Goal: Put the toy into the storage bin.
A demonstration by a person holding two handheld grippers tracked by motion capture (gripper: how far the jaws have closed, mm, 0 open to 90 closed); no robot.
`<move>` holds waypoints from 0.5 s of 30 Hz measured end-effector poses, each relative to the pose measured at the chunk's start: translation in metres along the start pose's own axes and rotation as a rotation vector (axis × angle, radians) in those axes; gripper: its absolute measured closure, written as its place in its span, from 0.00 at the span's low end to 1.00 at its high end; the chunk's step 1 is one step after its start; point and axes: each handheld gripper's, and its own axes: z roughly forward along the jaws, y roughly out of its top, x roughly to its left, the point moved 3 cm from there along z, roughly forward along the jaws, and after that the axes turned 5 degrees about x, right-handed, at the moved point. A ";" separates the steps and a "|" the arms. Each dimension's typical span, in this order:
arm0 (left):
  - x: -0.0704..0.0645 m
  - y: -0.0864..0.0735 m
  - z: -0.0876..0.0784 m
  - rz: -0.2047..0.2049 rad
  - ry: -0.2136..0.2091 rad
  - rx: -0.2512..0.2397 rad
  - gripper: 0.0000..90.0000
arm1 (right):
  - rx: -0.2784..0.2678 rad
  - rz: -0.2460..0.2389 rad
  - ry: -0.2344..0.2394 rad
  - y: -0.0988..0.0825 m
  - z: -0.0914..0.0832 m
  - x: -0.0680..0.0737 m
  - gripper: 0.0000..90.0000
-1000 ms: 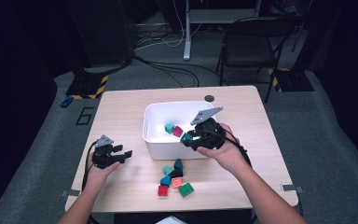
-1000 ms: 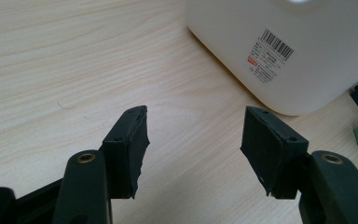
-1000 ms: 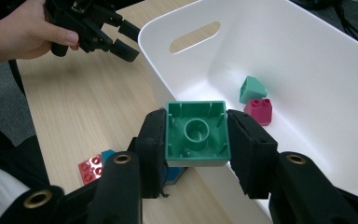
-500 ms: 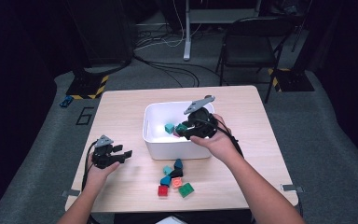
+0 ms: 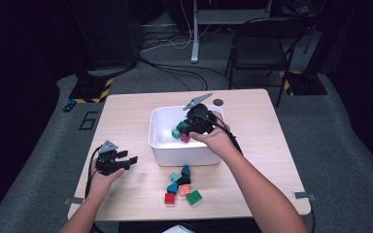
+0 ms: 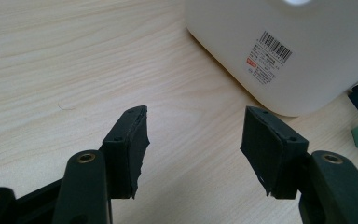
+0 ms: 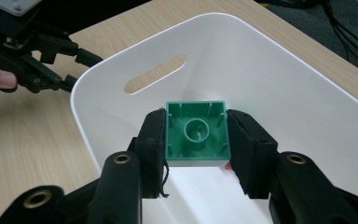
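Job: putting toy bricks into the white bin at the middle of the bench.
Done: a red brick lies in the bin.
Left: a pile of bricks near the bench's front edge.
Right fingers: pinching a green brick from both sides, over the bin.
Left fingers: spread, holding nothing, near the bench's left edge.

block in right gripper: green
bin: white, barcode label on its side
table: pale wood grain
loose blocks: red, green, teal, salmon
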 end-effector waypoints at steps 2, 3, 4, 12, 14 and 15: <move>0.000 0.000 0.000 0.001 -0.001 0.001 0.45 | -0.001 0.008 0.000 0.002 0.005 -0.002 0.65; 0.000 0.000 0.000 0.000 -0.002 0.001 0.45 | 0.003 0.024 0.002 0.003 0.007 -0.003 0.65; 0.000 0.000 0.000 -0.002 -0.001 0.001 0.45 | -0.002 0.017 0.002 0.004 0.010 -0.005 0.65; 0.000 0.000 0.000 0.000 -0.002 0.002 0.45 | 0.004 0.017 0.002 0.012 0.029 -0.012 0.65; 0.000 0.000 0.001 0.000 -0.001 -0.002 0.45 | 0.014 0.022 0.001 0.013 0.035 -0.013 0.65; 0.000 0.000 0.000 0.000 -0.002 0.001 0.45 | 0.014 0.024 0.000 0.013 0.037 -0.013 0.65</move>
